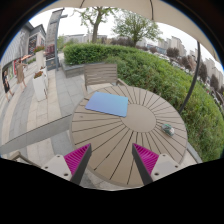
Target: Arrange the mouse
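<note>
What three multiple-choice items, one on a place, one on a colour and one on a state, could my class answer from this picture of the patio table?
1. Where does the mouse lie?
A. On the blue mat
B. On the bare wood of the table, to one side of the mat
C. On the chair

2. What colour is the mat?
A. Red
B. Light blue
C. Black

3. How do the fingers of the gripper stand?
A. Shut on the mouse
B. Shut on the mat
C. Open, holding nothing

Answers:
1. B: the mouse sits apart from the mat, near the edge of the round table.
2. B: the mat shows light blue against the wood.
3. C: bare table shows between the two pink pads, with the mouse well beyond them.
</note>
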